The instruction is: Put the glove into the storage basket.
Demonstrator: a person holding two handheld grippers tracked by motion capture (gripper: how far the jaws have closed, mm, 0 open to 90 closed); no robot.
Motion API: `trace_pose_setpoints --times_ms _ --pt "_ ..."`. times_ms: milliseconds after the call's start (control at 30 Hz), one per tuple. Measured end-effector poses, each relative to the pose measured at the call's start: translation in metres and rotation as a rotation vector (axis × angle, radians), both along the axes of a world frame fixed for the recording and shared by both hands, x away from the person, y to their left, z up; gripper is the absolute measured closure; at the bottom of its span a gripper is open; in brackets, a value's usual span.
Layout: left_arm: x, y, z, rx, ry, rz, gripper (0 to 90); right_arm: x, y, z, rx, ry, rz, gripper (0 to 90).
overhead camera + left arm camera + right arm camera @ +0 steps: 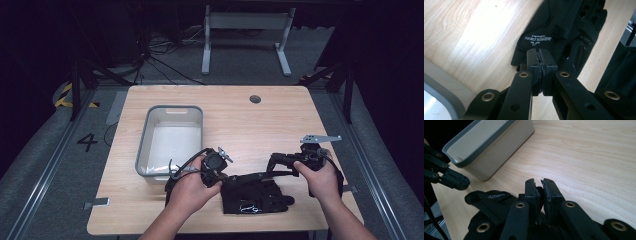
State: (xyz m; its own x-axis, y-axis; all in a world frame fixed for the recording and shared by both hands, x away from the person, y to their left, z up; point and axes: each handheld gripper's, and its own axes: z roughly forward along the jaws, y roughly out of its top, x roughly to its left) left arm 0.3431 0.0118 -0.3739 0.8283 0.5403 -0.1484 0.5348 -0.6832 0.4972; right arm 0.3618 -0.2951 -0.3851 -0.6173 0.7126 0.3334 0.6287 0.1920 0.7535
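Table point(280, 115) first: pale wood, with a grey bin point(145, 145) standing empty at its left and the black glove point(255, 196) lying flat near the front edge, just right of the bin's near corner.

Glove itself: soft fabric, limp, light. I'd expect it to sag and fold the moment one end lifts, so no stiffness to lean on. Padded knuckle ribs and a printed logo patch on the back; those parts look thicker and a bit stiffer than the rest. Not fragile, not slippery by the look of it, and cloth should bite well against the pads.

Left claw point(539, 56) is pinched closed on the cuff edge of the glove point(564, 30), a thin fold of fabric between the pads. Right claw point(540, 185) is nearly closed over the glove's other end point(491, 200); looks like it has cloth between the pads, but the contact is partly hidden.

Best hold, in my judgement: a hem or cuff edge, pinched deep enough that the fold can't slide out. Two ends held apart keeps it from bunching on the way to the bin.
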Motion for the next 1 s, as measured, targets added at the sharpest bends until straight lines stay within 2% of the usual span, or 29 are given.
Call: trace_pose_setpoints --times_ms 167,367,500,567,733,800,867,967,1000 --pt "-0.002 -0.004 -0.004 0.021 0.022 -0.022 88.8 -0.01 -0.004 -0.008 -0.009 0.028 0.009 82.8" --pt "-0.005 -0.009 -0.007 0.033 0.045 -0.052 87.8 -0.029 -0.007 -0.02 -0.029 0.059 0.033 81.9" --pt "-0.005 -0.013 -0.012 0.046 0.064 -0.066 86.5 -0.04 -0.011 -0.025 -0.04 0.087 0.051 74.7" --pt "-0.005 -0.013 -0.012 0.045 0.066 -0.063 85.5 -0.046 -0.014 -0.023 -0.039 0.083 0.056 71.4" --pt "-0.004 -0.014 -0.013 0.033 0.068 -0.066 81.7 -0.058 -0.024 -0.011 -0.034 0.039 0.036 67.6" --pt "-0.004 -0.015 -0.015 0.03 0.06 -0.068 78.9 -0.059 -0.027 -0.009 -0.065 0.012 0.031 67.5" --pt "-0.003 -0.017 -0.017 0.028 0.038 -0.069 72.7 -0.056 -0.026 -0.012 -0.107 0.014 0.047 66.4" --pt "-0.002 -0.02 -0.023 0.03 0.051 -0.07 69.5 -0.046 -0.022 -0.027 -0.244 0.01 0.07 63.7" --pt "-0.001 -0.021 -0.025 0.029 0.055 -0.073 66.7 -0.043 -0.021 -0.032 -0.266 0.021 0.08 62.6"
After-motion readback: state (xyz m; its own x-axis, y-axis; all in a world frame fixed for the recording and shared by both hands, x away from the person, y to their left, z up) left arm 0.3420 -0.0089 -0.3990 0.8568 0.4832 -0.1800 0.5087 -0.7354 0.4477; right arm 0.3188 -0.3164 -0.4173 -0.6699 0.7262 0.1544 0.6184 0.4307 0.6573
